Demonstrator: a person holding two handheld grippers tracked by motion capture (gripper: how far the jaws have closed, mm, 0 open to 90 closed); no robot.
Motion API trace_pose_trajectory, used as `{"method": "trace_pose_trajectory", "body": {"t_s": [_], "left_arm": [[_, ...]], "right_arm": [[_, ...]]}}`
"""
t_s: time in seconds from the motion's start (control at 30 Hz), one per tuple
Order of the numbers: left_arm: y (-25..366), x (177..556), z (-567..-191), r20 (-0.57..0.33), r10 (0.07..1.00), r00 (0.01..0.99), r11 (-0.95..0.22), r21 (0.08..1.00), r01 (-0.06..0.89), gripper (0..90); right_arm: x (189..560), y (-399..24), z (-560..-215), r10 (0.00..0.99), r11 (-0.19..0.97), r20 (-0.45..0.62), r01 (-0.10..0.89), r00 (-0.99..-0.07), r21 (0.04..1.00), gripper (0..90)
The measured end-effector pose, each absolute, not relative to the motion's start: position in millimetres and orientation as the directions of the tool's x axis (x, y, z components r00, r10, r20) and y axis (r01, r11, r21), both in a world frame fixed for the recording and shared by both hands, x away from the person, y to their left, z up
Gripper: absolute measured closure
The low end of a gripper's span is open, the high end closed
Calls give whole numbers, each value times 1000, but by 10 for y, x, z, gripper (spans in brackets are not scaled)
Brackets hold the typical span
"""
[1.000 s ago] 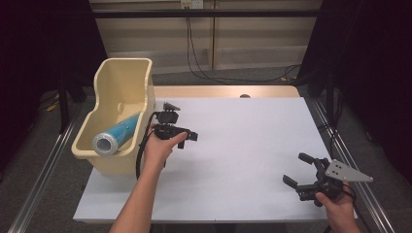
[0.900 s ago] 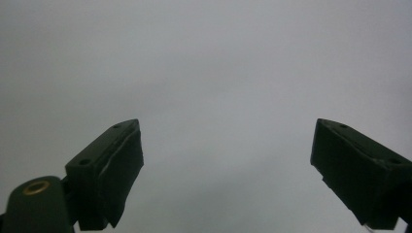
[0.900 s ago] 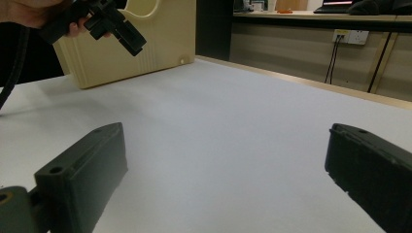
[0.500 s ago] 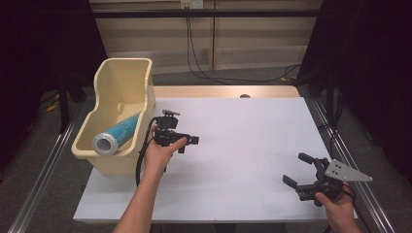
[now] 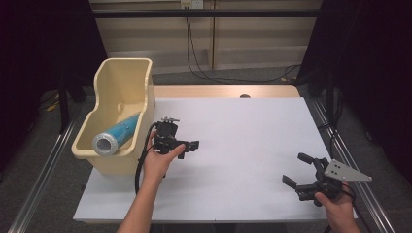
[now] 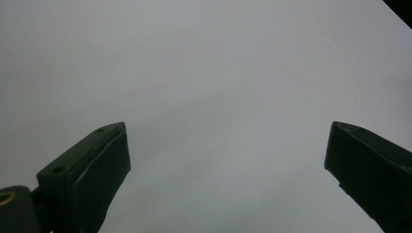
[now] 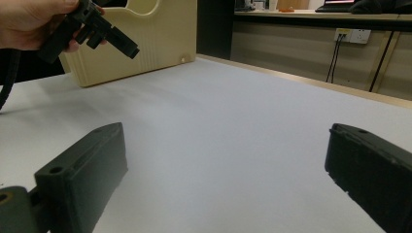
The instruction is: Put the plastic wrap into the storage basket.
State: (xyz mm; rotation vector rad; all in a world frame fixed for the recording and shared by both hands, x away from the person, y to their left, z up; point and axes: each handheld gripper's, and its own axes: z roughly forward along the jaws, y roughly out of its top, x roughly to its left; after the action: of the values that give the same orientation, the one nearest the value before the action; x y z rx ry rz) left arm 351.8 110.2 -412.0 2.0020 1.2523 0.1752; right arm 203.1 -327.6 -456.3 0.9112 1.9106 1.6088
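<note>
- High view: the tube point(image 5: 116, 135), blue with a silvery end cap, lies slanted in the bin point(image 5: 108, 154), cap end propped near the front rim.
- Handling, as a judgement: it looks like a stiff, light cylinder with a smooth skin, so it may roll or slip. The best hold would be across the middle of the body, not on the cap.
- The left gripper point(image 5: 190, 145) hovers just right of the bin over the counter point(image 5: 243, 145). Its fingers have just been opening and now stand wide apart with nothing between them, as the left gripper view confirms with bare sheet beyond the fingers point(image 6: 92, 170).
- The right gripper point(image 5: 299, 170) sits near the counter's front right corner, well apart from the bin, its fingers point(image 7: 82, 179) spread and empty.
- Surface: a plain white sheet, flat and matte, with a wooden strip along the far edge.
- Room: dark curtains at both sides, a pale wall with cables point(image 5: 194, 53) hanging from a socket behind.
</note>
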Motion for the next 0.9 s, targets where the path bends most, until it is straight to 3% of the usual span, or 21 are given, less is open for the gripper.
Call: {"method": "trace_pose_trajectory", "body": {"t_s": [0.9], "left_arm": [[1216, 3069, -4261, -136, 789, 600, -257, 813, 522, 19]], "right_arm": [[2044, -3257, -4576, 744, 96, 56, 190, -666, 977, 11]]}}
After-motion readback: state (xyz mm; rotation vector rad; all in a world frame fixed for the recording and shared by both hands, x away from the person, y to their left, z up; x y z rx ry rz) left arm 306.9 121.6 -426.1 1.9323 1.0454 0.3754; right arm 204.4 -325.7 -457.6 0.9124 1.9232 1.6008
